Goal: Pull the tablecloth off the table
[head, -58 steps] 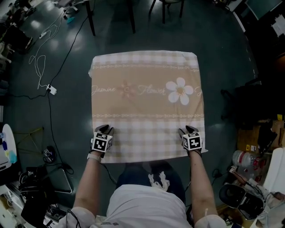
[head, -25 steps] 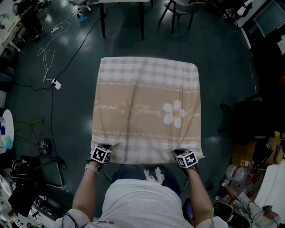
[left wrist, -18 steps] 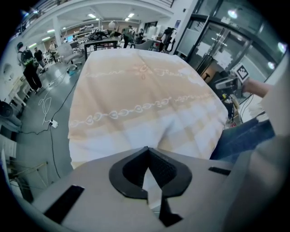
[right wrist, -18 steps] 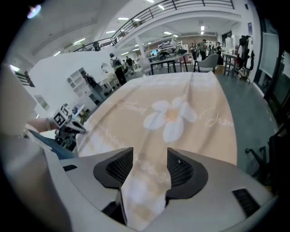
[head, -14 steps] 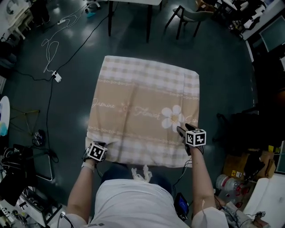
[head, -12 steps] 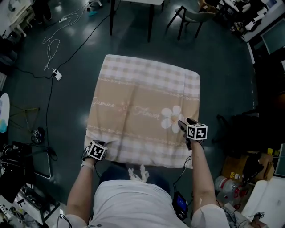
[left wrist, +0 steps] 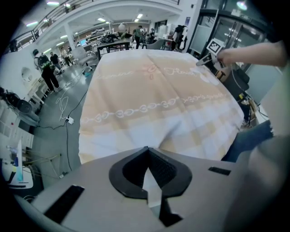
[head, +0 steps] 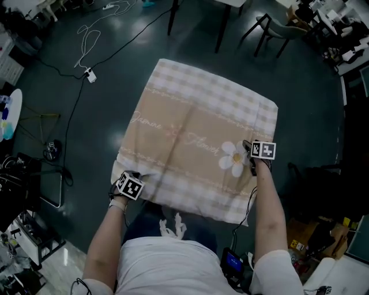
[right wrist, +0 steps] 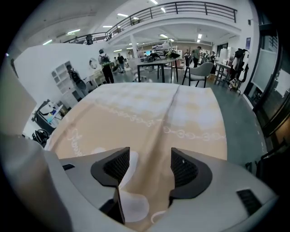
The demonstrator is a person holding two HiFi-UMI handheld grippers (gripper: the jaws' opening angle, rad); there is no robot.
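Right hand-held gripper [head: 250,151] has moved up to the daisy print [head: 233,159], jaws just opened, empty; the left hand-held gripper [head: 135,175] pinches the tablecloth [head: 190,129] spread over the bench. Only gripper views show the balcony railing [right wrist: 190,5].

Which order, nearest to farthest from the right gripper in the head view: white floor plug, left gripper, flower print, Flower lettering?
Measured from the right gripper, whose jaws have just been opening with nothing pinched between them:
1. flower print, right beside it on the tablecloth
2. Flower lettering, cloth centre
3. left gripper, near-left corner
4. white floor plug, far left, on the floor
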